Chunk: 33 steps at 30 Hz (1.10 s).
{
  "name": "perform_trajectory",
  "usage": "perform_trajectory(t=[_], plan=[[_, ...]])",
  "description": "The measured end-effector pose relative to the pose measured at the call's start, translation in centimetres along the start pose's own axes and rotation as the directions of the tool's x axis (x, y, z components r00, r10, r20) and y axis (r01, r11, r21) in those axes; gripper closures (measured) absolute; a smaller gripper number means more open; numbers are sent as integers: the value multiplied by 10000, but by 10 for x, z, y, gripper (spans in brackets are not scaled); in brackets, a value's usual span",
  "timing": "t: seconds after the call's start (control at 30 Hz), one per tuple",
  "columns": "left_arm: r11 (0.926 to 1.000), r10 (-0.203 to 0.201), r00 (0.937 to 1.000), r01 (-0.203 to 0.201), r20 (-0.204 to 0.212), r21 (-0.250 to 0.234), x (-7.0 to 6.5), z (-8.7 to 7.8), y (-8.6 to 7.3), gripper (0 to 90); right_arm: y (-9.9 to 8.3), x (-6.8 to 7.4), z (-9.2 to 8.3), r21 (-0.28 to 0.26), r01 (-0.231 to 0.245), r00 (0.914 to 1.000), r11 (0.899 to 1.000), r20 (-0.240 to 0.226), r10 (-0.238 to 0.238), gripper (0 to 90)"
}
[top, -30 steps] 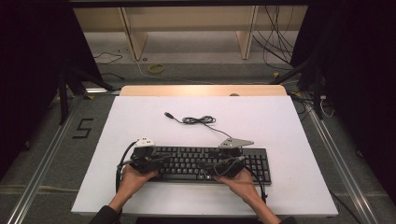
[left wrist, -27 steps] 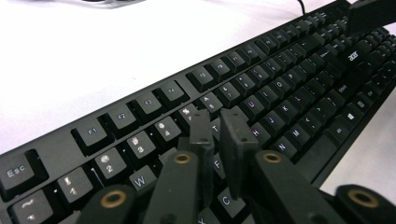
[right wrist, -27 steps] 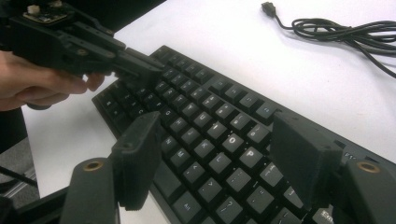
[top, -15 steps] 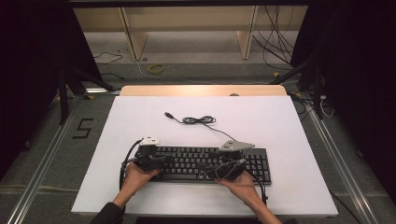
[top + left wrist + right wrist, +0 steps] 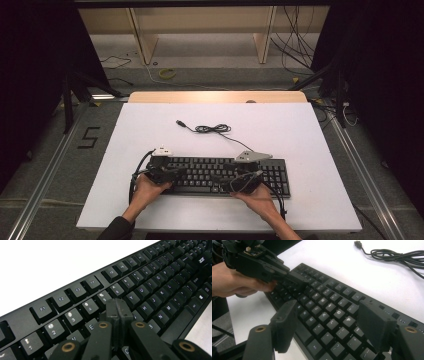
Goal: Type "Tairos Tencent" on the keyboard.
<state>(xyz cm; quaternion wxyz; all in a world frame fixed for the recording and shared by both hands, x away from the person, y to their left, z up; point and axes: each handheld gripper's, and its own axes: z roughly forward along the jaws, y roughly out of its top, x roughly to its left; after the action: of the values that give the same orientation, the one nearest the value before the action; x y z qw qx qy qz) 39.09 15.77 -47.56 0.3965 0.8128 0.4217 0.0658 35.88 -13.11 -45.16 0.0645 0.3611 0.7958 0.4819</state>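
A black keyboard (image 5: 215,175) lies near the front edge of the white table (image 5: 300,130). My left gripper (image 5: 176,173) is over the keyboard's left part. In the left gripper view this gripper (image 5: 117,308) is shut, its jaws pressed together with nothing between them, tips just above the keys (image 5: 155,285) near the R and T row. My right gripper (image 5: 229,181) hovers over the right half of the keys. Its jaws stand wide apart in the right gripper view, where it (image 5: 328,313) is open above the keyboard (image 5: 342,293). The left gripper (image 5: 297,281) shows there too, tips at the keys.
The keyboard's black cable (image 5: 212,129) lies coiled on the table behind it, and its USB plug (image 5: 357,243) rests free on the white surface. A wooden strip (image 5: 215,96) borders the table's far edge. Floor cables and shelf legs lie beyond.
My left gripper has shifted slightly forward and to the right over the keys. The right gripper and the keyboard have hardly moved.
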Motion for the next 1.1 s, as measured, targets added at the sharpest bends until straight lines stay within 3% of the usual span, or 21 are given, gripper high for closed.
perform_trajectory(t=[0.5,0.53,0.73,1.1], plan=[[10000,-62,9999,61,-79,-63,1,1,-2,890,0,1,0,-24,29,10000,10000,-9,-29,337],[9997,-107,9999,105,-86,-236,1,0,-2,888,1,1,0,-21,13,10000,10000,-12,-14,337],[9980,-196,9998,196,-7,-595,1,-9,0,834,1,0,0,-35,9,10000,10000,17,-9,337],[9923,-303,9981,366,543,-1184,2,-20,-3,669,2,0,1,-32,-1,10000,10000,32,1,339]])
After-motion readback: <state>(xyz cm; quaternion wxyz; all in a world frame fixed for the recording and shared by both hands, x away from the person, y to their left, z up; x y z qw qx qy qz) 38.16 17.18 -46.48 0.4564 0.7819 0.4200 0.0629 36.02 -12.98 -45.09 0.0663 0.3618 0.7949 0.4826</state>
